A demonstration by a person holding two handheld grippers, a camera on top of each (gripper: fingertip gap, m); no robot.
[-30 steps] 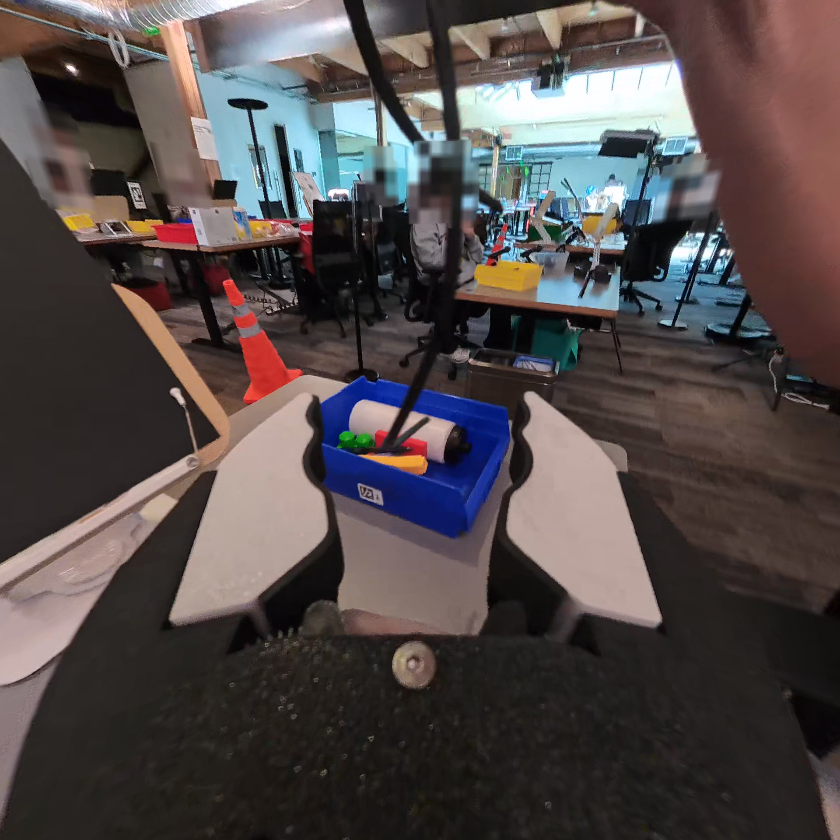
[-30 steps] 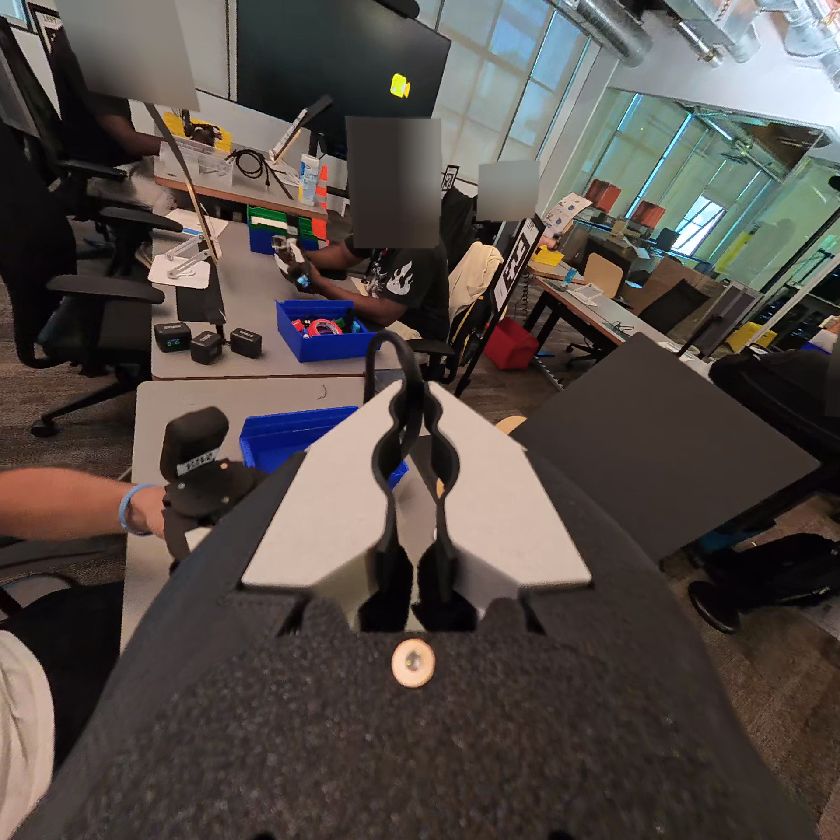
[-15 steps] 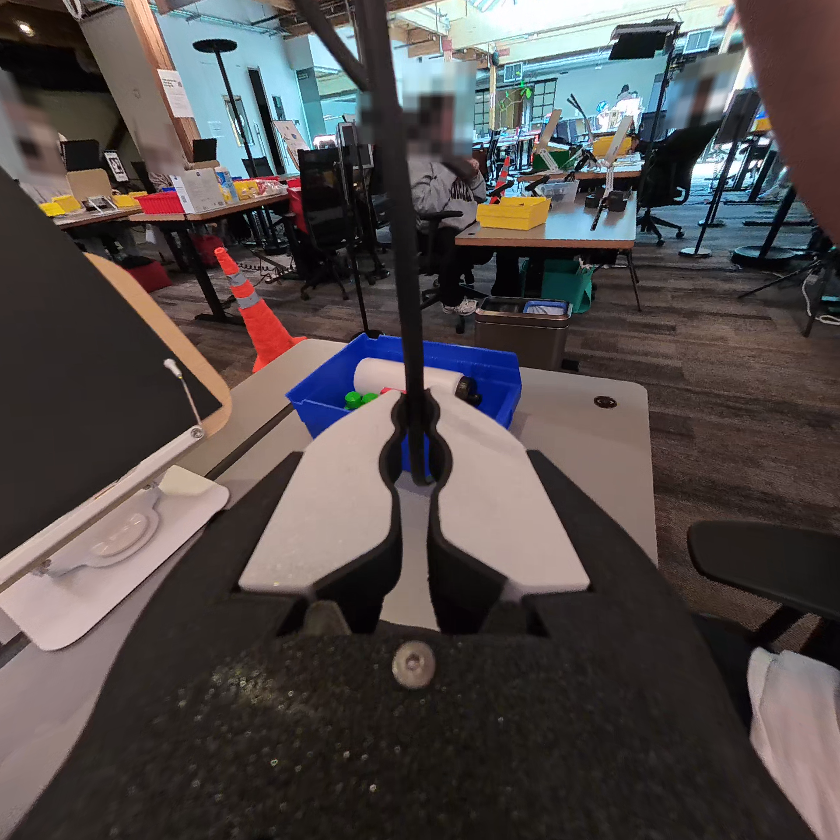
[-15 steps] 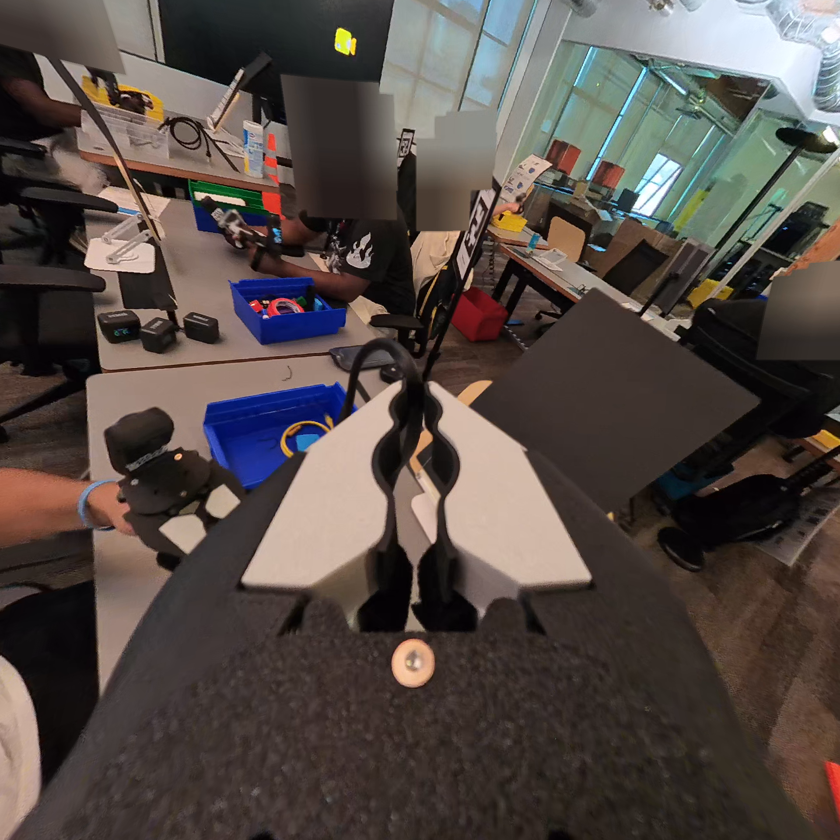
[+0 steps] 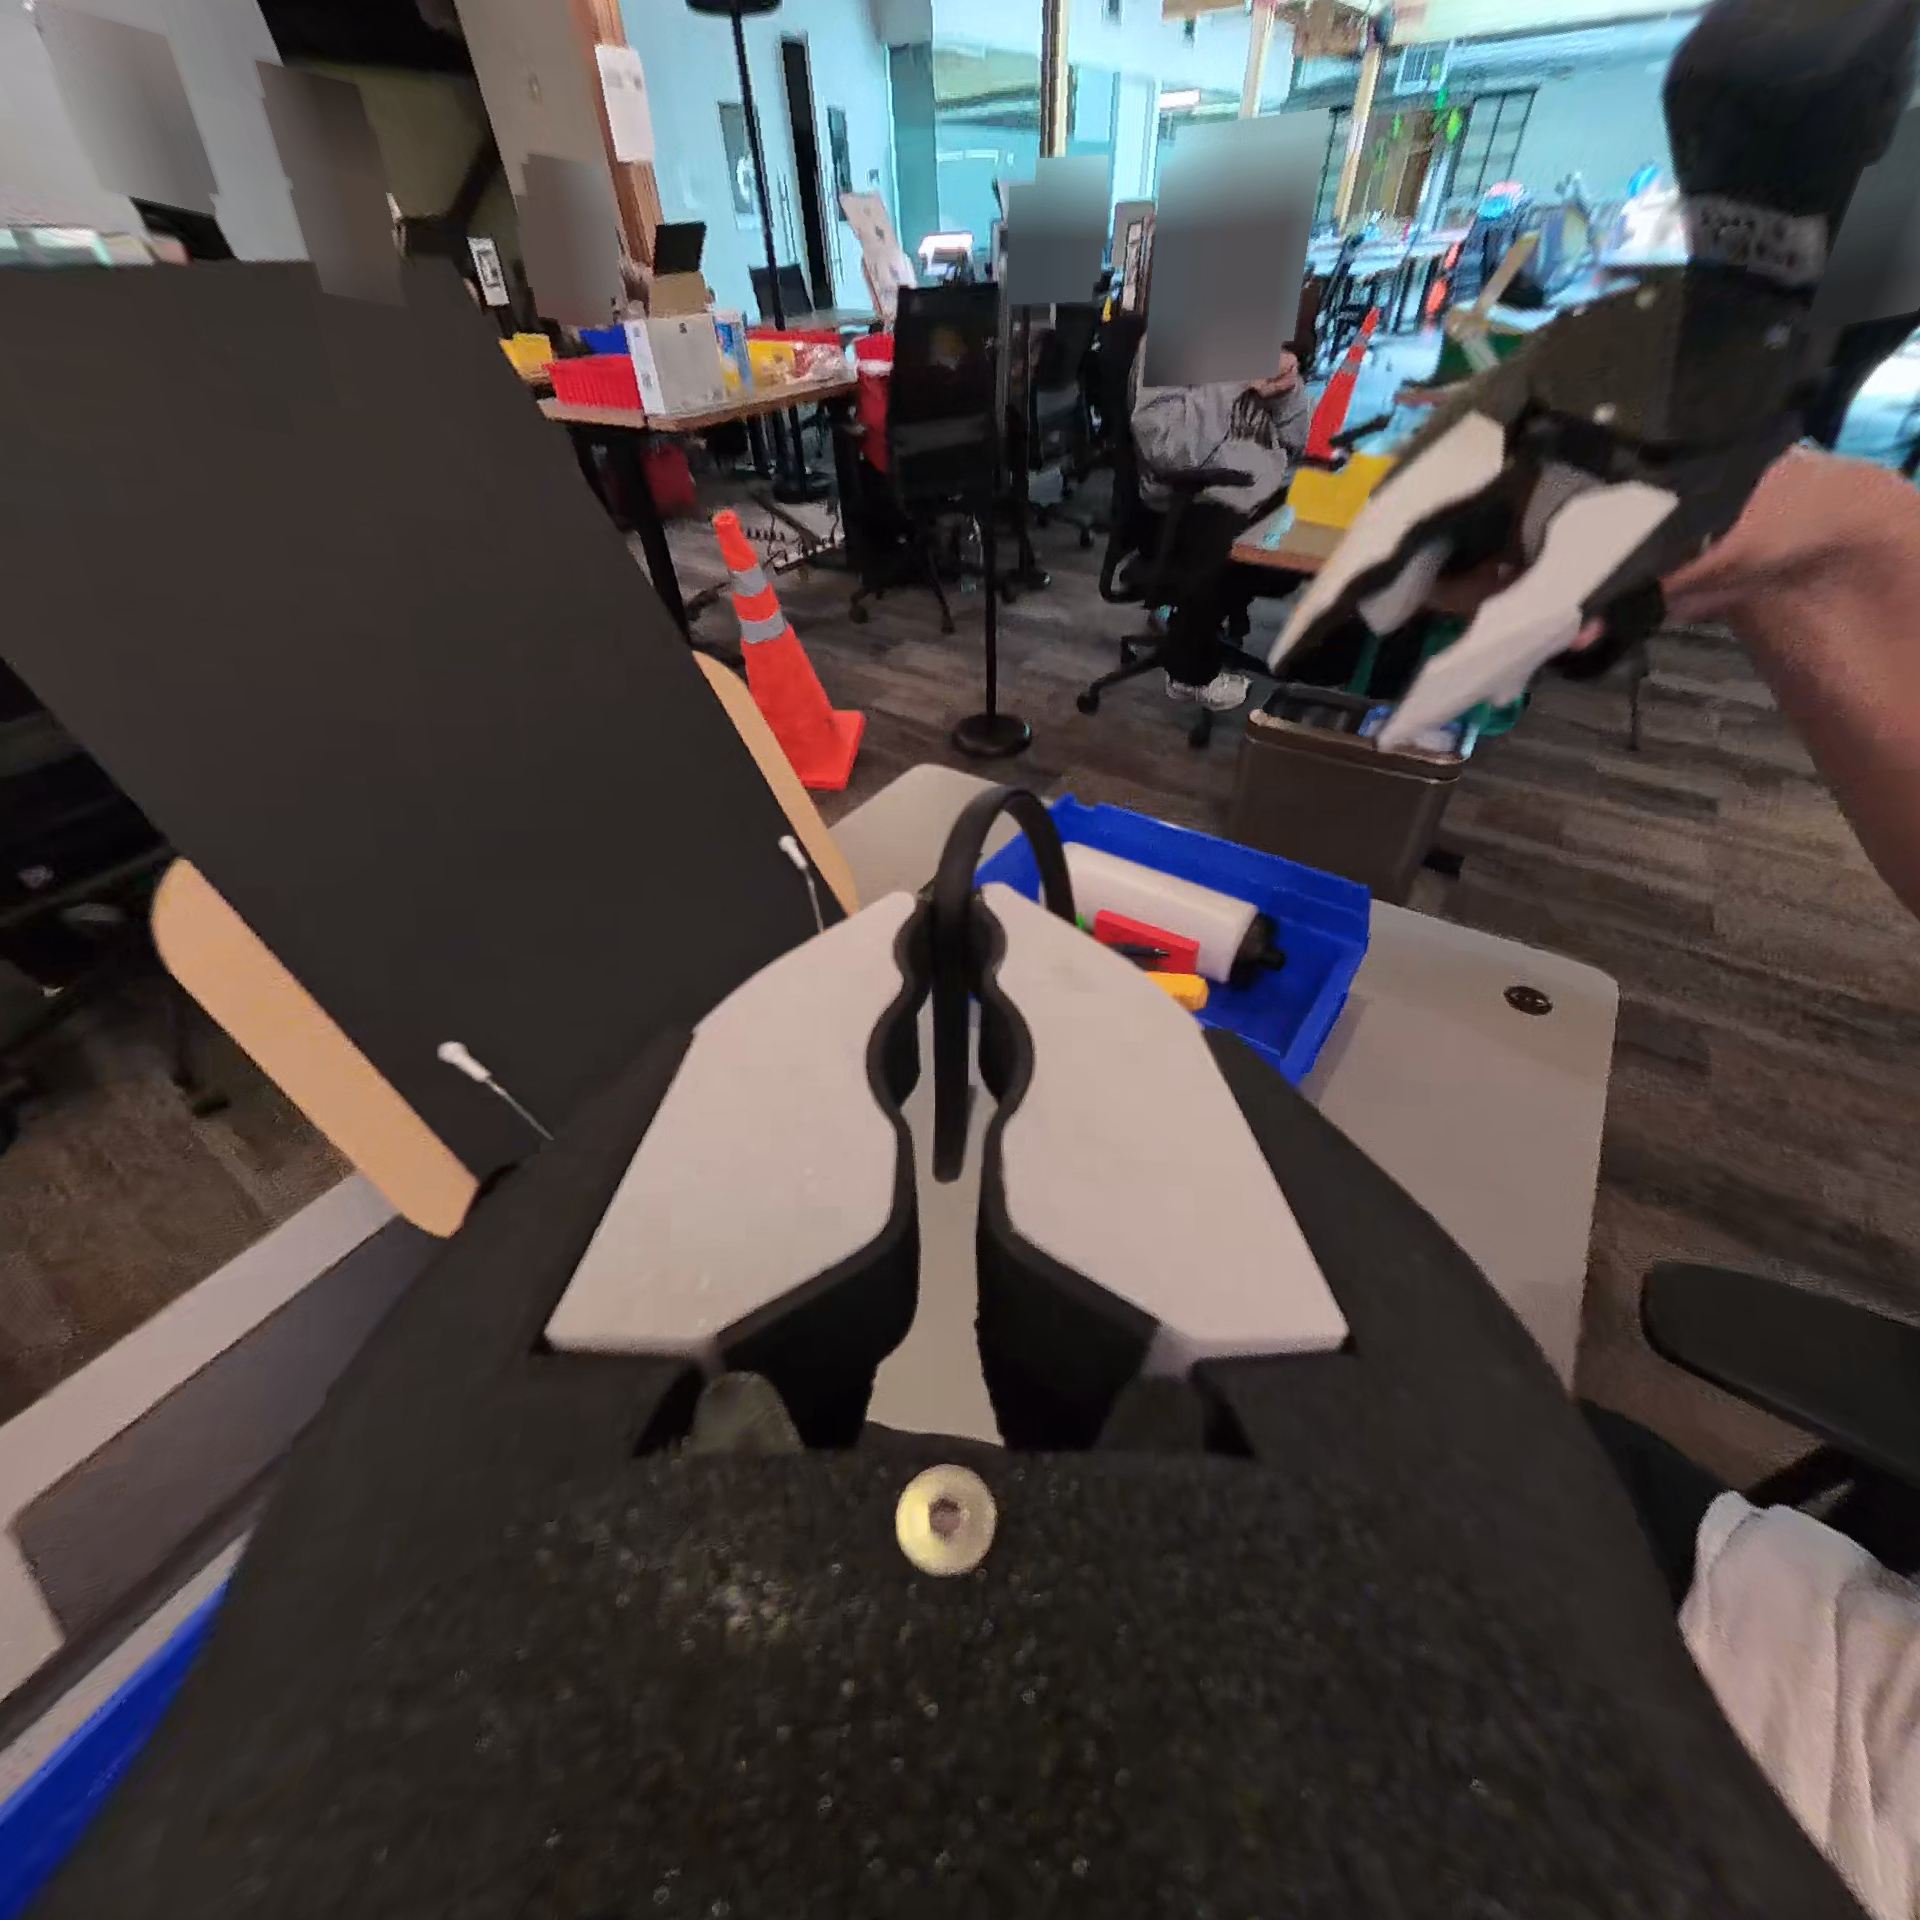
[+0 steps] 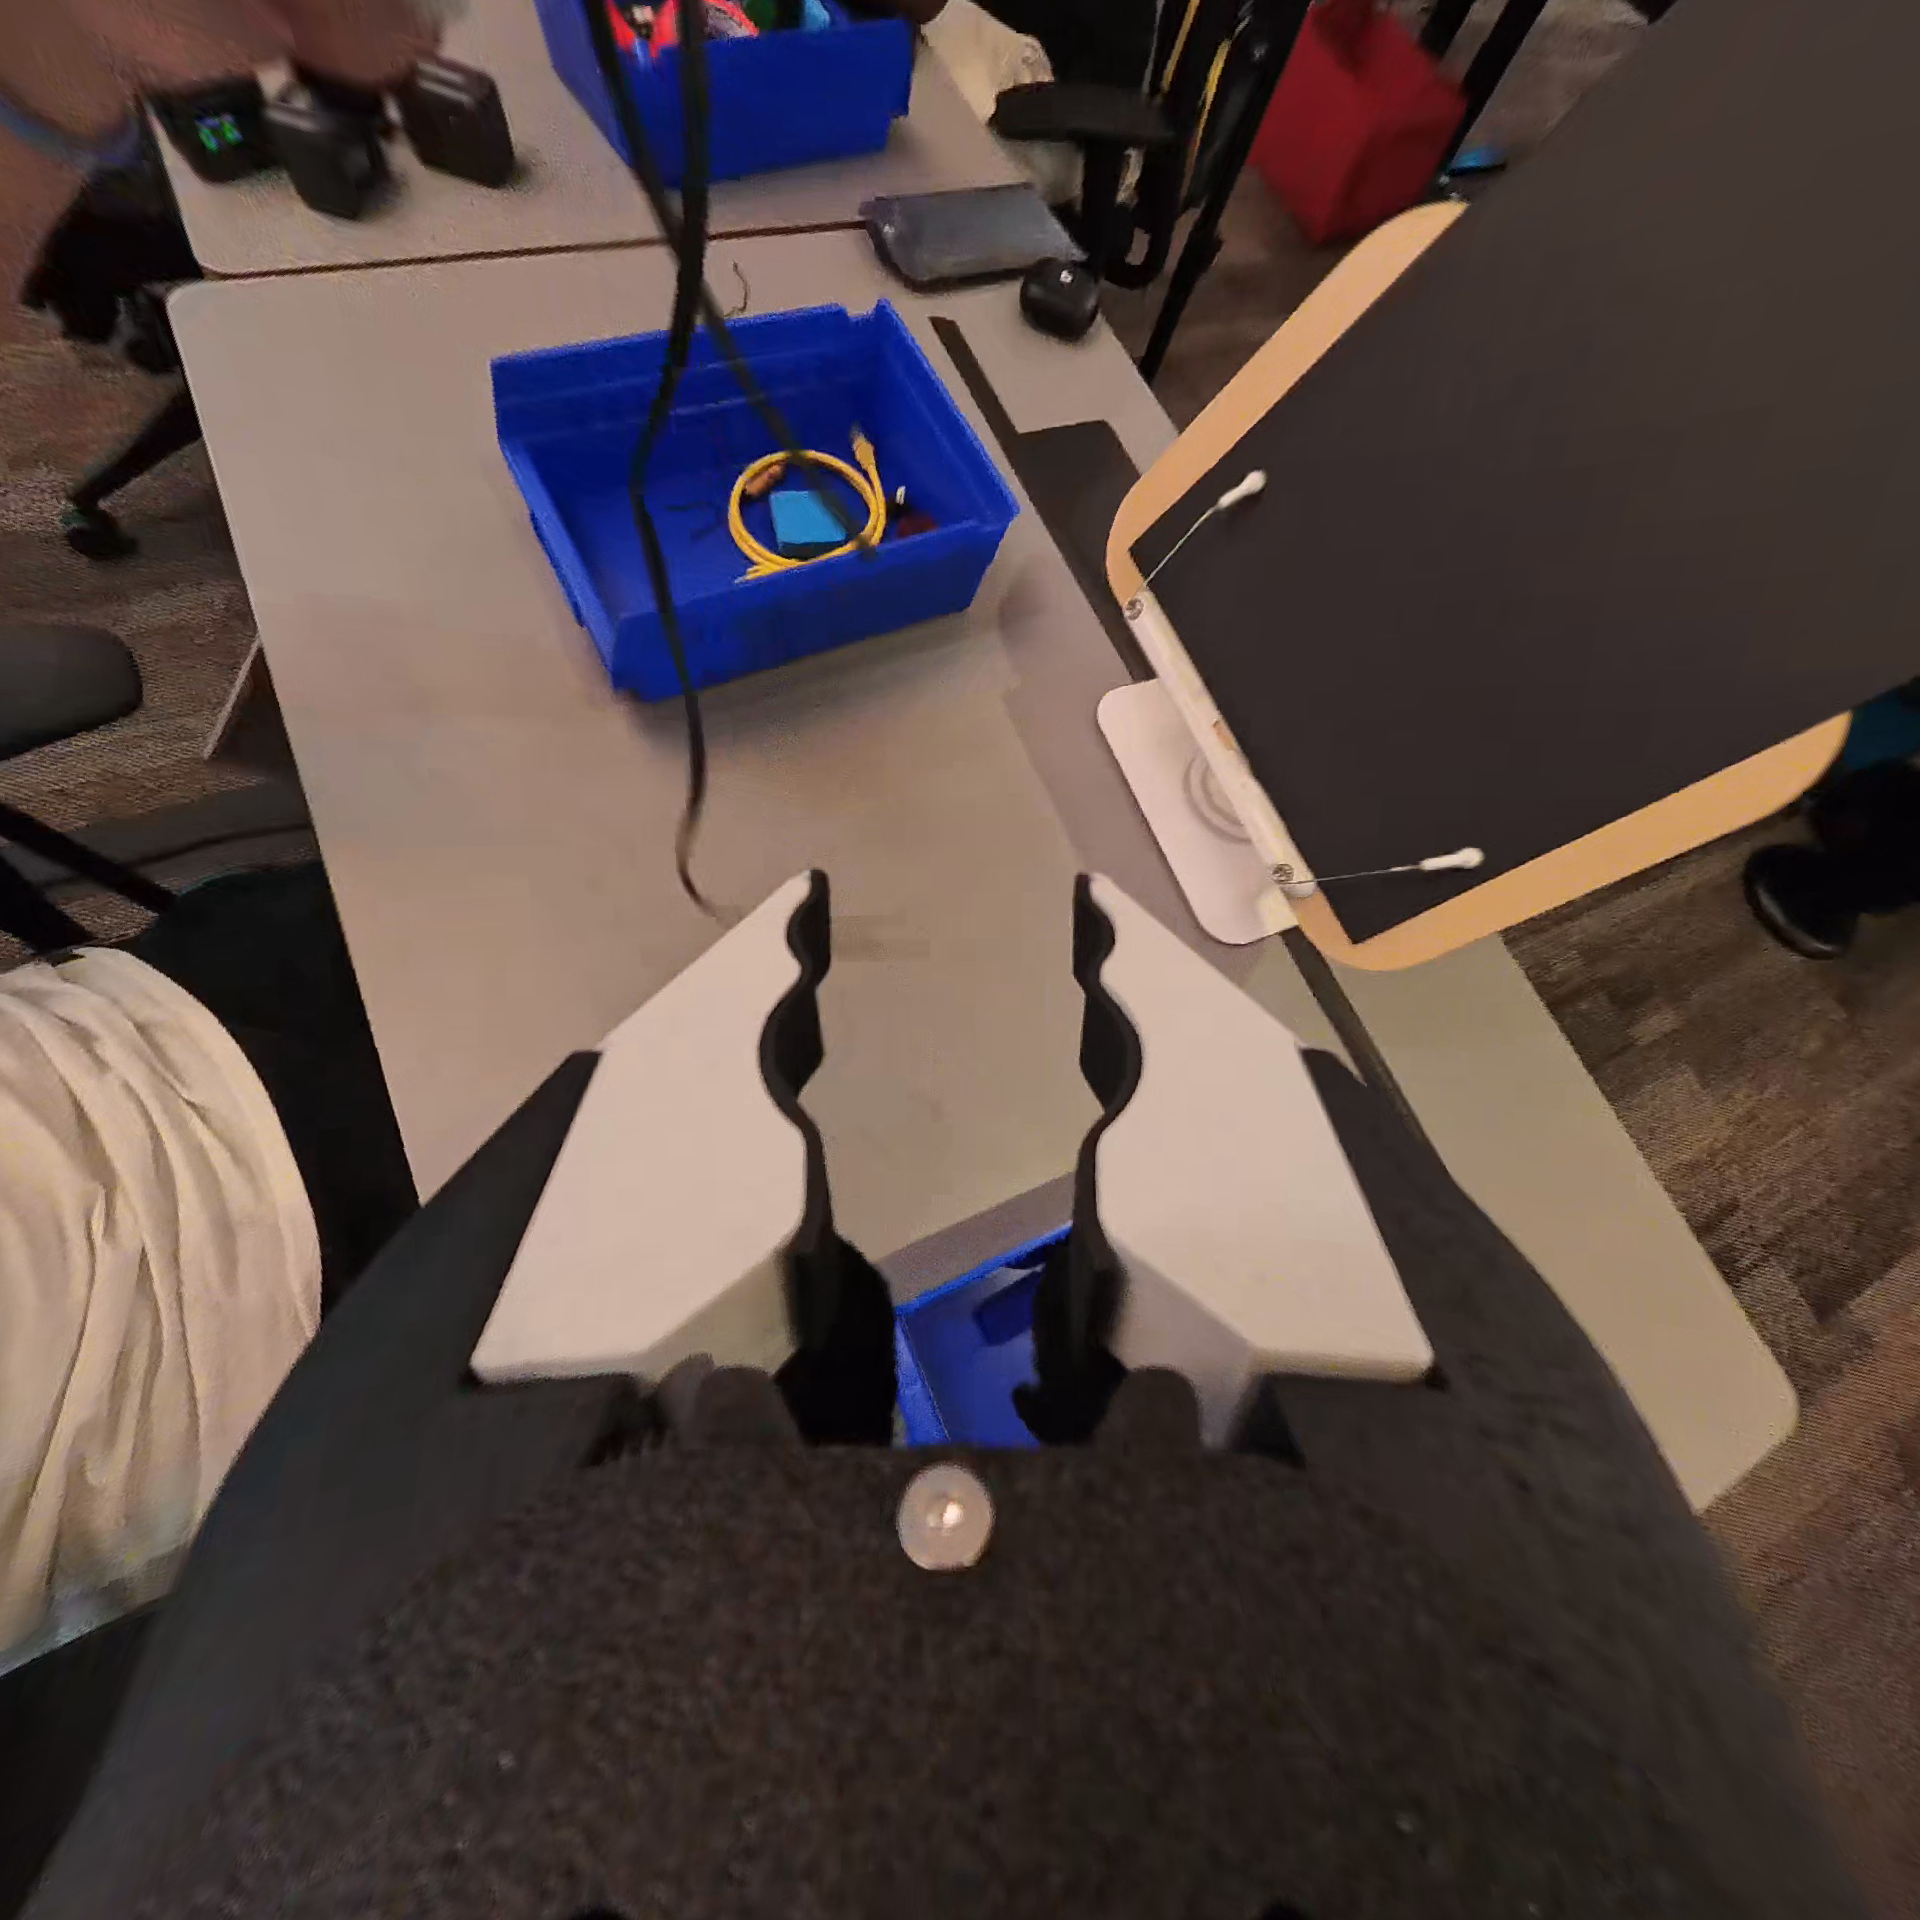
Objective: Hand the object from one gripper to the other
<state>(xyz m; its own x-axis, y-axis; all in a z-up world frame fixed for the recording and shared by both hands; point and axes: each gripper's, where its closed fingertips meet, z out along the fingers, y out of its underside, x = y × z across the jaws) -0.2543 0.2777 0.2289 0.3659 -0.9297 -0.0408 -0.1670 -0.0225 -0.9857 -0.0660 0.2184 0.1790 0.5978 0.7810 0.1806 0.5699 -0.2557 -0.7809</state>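
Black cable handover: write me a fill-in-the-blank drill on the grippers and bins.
1. The black cable is pinched by the ____ gripper.
2. The right gripper has its fingers ____.
3. The coiled yellow cable lies in a ____ bin.

Missing words: left; open; blue

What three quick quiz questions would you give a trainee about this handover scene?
1. True or false: the right gripper has its jaws shut on the black cable.
2. Which one holds the black cable? A) the left gripper B) the right gripper C) neither
3. Fill in: in the right wrist view, the coiled cable lying in the blue bin is ___ in colour.

Key: 1 false, its jaws stand open and empty. 2 A. 3 yellow.
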